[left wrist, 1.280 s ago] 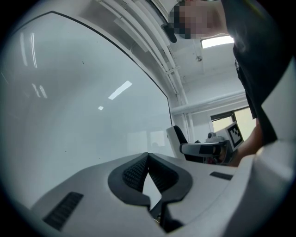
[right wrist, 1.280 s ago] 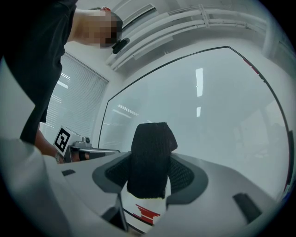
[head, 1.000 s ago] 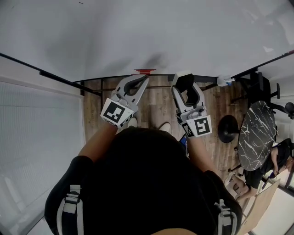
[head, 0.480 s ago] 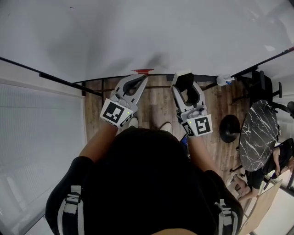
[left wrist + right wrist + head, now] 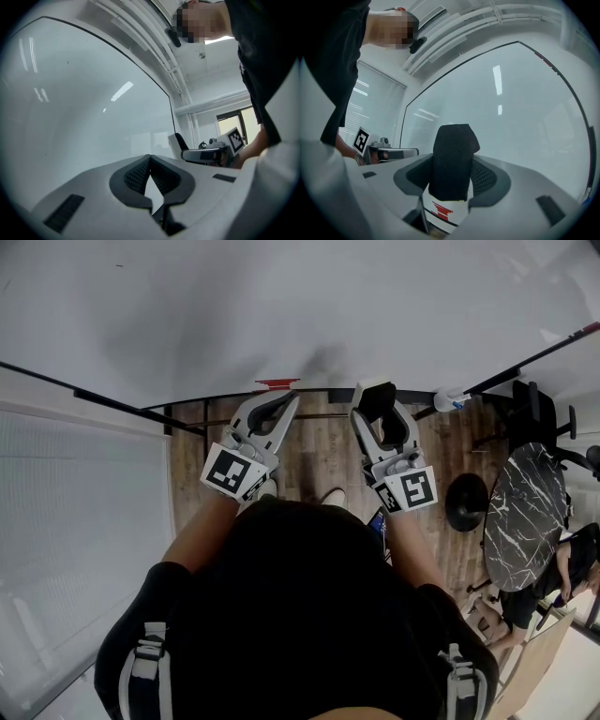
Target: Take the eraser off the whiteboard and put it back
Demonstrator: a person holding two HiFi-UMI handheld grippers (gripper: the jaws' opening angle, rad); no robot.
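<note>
The whiteboard (image 5: pixel 281 306) fills the top of the head view. My right gripper (image 5: pixel 375 411) is shut on the eraser (image 5: pixel 374 399), which has a white body with red print and a black felt face. The eraser's end points at the board's lower part, and I cannot tell whether it touches. In the right gripper view the eraser (image 5: pixel 452 159) stands between the jaws of the right gripper (image 5: pixel 454 174), in front of the whiteboard (image 5: pixel 511 117). My left gripper (image 5: pixel 290 402) is beside it, shut on nothing. Its tips (image 5: pixel 150 158) meet close to the whiteboard (image 5: pixel 84 108).
A small red item (image 5: pixel 275 383) sits at the board's bottom edge, left of the grippers. A white bottle-like object (image 5: pixel 448 400) lies at that edge on the right. A dark marble table (image 5: pixel 525 512), a round black base (image 5: pixel 466 502) and a seated person (image 5: pixel 572 563) are on the right. Window blinds (image 5: pixel 84 502) are at the left.
Both grippers have shifted a little to the right along the board, away from the red item. The eraser stays gripped in the right gripper and the left stays shut.
</note>
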